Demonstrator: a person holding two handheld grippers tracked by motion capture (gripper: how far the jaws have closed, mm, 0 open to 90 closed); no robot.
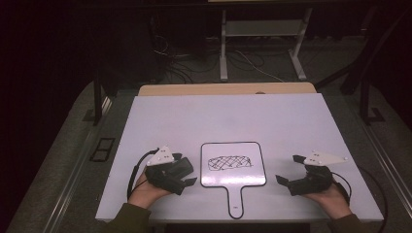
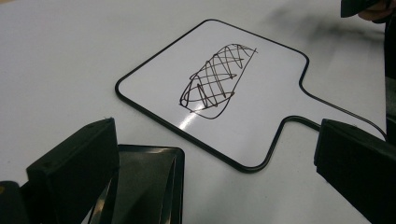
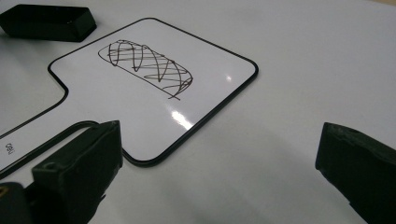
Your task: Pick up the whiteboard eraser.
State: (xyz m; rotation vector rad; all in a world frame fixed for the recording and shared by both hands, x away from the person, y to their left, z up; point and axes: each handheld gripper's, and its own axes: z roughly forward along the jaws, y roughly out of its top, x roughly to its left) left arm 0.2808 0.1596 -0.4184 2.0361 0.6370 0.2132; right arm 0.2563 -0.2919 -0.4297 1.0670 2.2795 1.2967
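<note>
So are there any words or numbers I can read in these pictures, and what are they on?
Small dark print on the handle of the paddle-shaped whiteboard: too small and blurred to read.
The scribble on the whiteboard: criss-cross pen lines in a rounded box, not letters or numbers.
No readable word, brand or number anywhere else.

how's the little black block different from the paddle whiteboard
The black block is small, thick and dark all over; the paddle whiteboard is larger, flat and white with a thin black rim, a handle and a scribble. The block sits by the left claw. Both lie on the table.
</note>
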